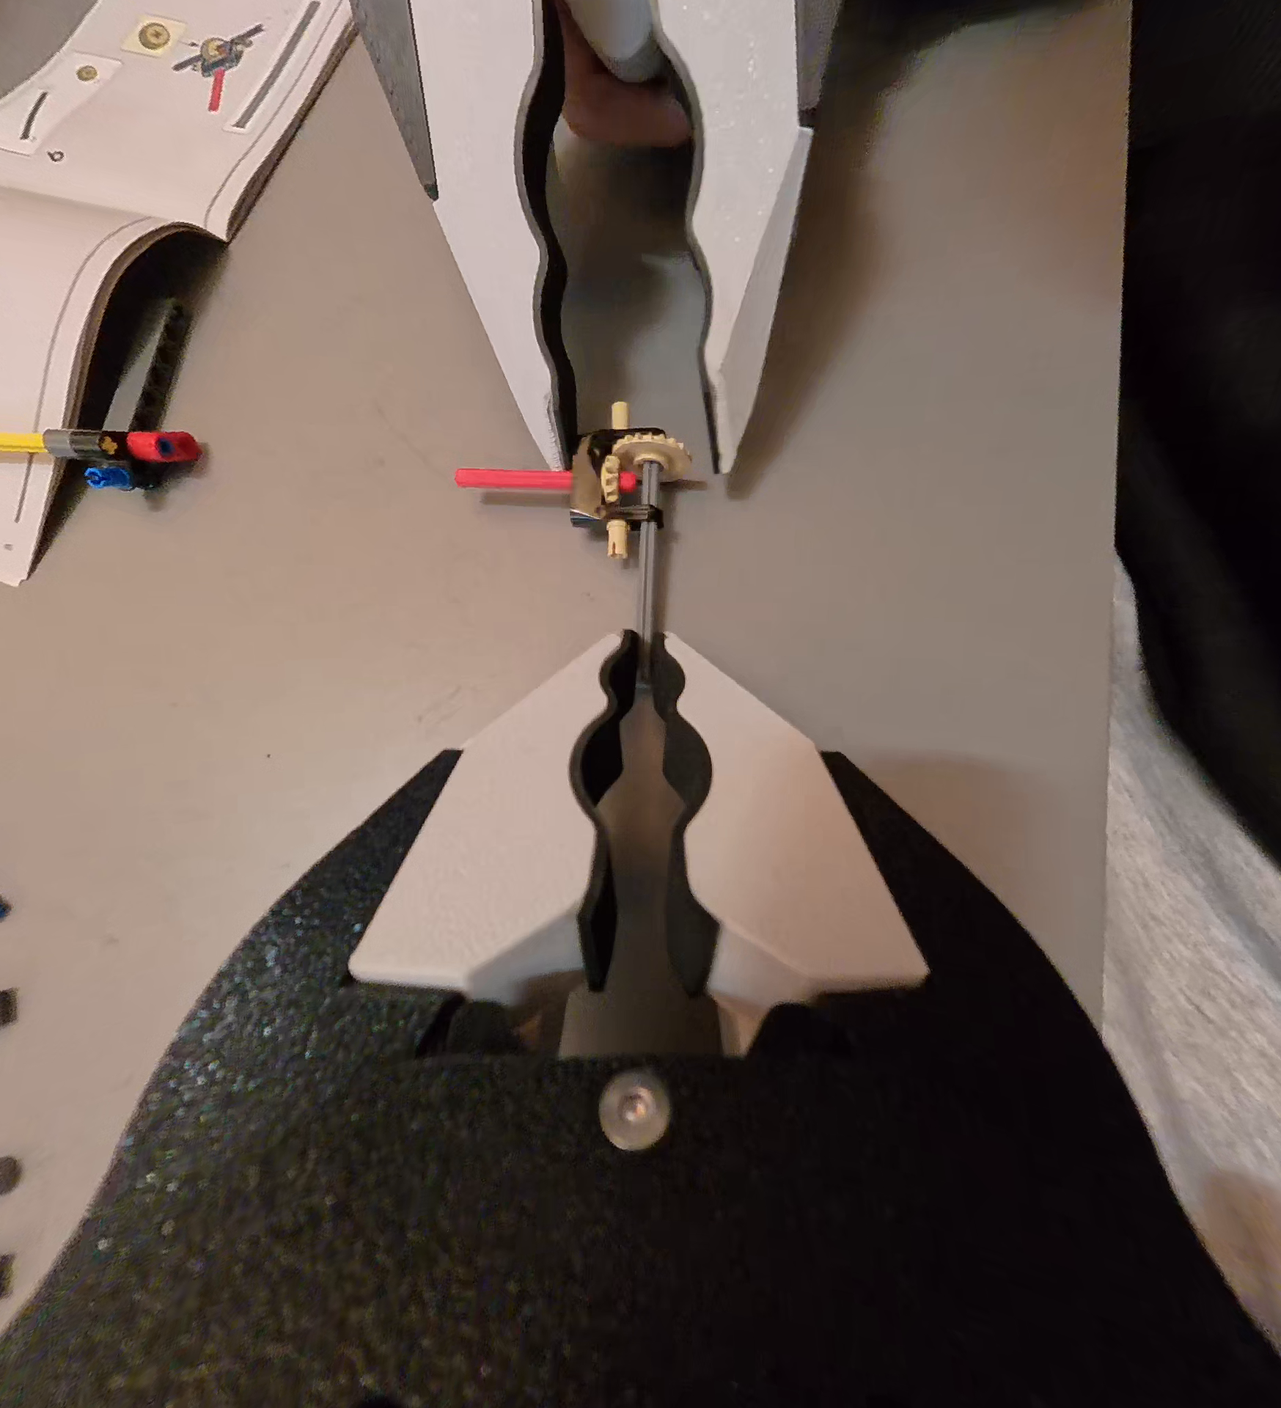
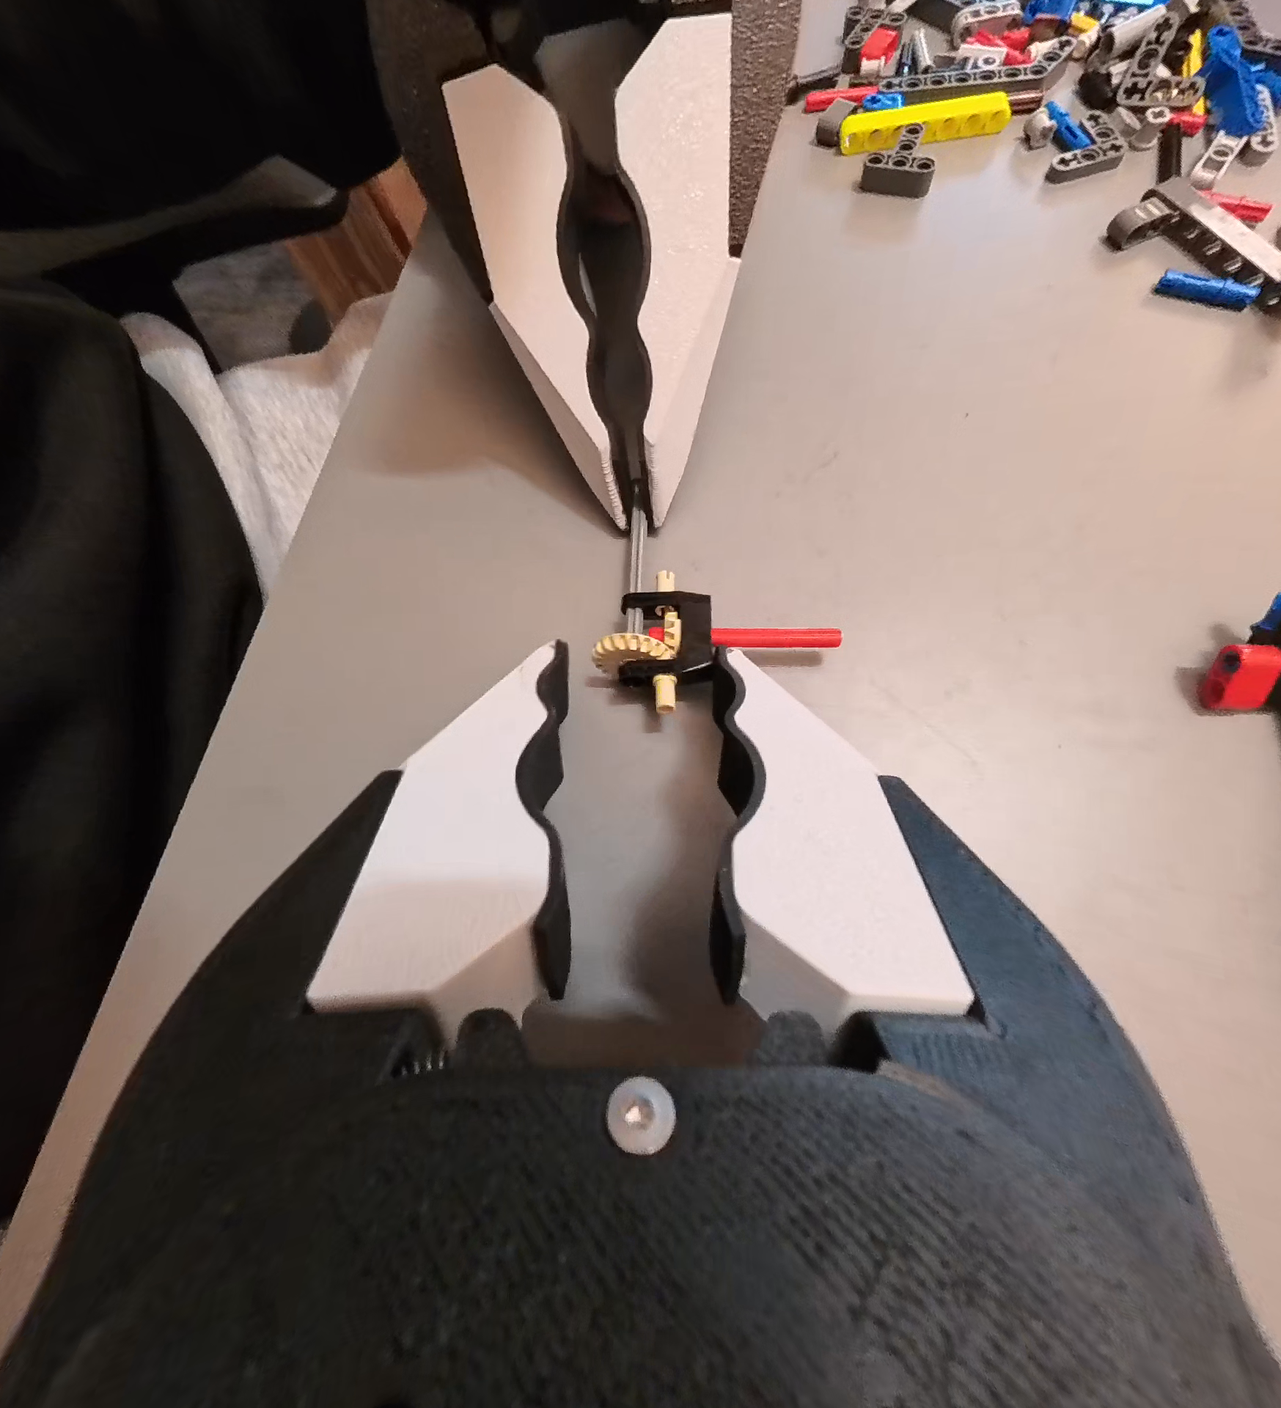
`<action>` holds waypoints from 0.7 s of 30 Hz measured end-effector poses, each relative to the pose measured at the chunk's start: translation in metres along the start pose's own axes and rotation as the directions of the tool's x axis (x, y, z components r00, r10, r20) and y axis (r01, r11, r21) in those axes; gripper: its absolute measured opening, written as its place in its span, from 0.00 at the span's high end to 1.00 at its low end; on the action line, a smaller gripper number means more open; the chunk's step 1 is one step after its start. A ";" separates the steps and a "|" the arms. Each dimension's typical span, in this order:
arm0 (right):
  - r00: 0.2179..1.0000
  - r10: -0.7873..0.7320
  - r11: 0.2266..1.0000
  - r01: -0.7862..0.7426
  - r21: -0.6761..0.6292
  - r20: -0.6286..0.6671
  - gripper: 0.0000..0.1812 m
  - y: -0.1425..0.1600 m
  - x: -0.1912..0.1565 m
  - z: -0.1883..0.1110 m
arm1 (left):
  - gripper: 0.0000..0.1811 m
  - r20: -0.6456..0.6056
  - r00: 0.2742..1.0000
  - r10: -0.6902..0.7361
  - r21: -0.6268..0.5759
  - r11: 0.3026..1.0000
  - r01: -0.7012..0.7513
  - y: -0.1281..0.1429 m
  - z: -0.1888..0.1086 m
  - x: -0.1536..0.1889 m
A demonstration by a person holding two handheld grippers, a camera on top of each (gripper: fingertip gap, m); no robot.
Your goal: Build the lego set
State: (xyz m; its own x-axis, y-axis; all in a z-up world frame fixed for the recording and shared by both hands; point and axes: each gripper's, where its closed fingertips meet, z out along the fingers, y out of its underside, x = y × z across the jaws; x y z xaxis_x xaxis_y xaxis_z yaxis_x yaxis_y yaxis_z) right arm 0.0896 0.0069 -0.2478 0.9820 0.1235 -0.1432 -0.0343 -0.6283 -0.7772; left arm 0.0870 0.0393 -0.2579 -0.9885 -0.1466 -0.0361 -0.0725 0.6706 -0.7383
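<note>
Warm, dim indoor light falls from above onto the matte grey desk point(image 1: 317, 686), with soft shadows under the white wedge-shaped gripper fingers point(image 2: 812, 838). Wide-angle distortion bends the desk's edges in both views. The scattered multicoloured plastic bricks point(image 2: 1064, 99) at the far right corner blur slightly (the dark fabric beside the desk loses all detail).
</note>
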 end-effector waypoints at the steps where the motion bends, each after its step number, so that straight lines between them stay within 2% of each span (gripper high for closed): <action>1: 1.000 0.015 1.000 -0.015 0.005 0.002 0.82 -0.001 0.001 0.000 | 0.99 0.000 1.000 0.002 0.000 1.000 -0.002 0.000 0.000 0.000; 5: 0.995 0.095 0.995 -0.094 0.042 -0.021 0.84 -0.007 0.007 0.000 | 0.99 0.007 1.000 0.009 0.000 1.000 -0.009 0.000 0.000 -0.001; 8: 0.996 0.043 0.999 -0.044 -0.011 -0.072 0.81 -0.001 0.007 0.005 | 0.99 0.005 1.000 0.013 -0.001 1.000 -0.013 0.001 -0.001 -0.001; 10: 0.994 0.007 1.000 -0.010 -0.022 -0.112 0.83 -0.001 0.010 0.006 | 0.99 0.007 1.000 0.021 -0.001 1.000 -0.021 0.001 -0.001 -0.001; 21: 0.996 -0.039 0.999 0.036 -0.037 -0.081 0.83 0.001 0.007 0.006 | 0.99 -0.024 0.999 0.034 0.004 0.999 -0.034 0.002 -0.002 -0.002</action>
State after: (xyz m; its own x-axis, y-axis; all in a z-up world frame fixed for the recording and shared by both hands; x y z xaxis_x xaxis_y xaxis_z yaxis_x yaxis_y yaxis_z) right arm 0.0953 0.0115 -0.2535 0.9944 0.0854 -0.0628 0.0080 -0.6511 -0.7589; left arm 0.0890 0.0425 -0.2581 -0.9933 -0.1064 -0.0448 -0.0387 0.6723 -0.7393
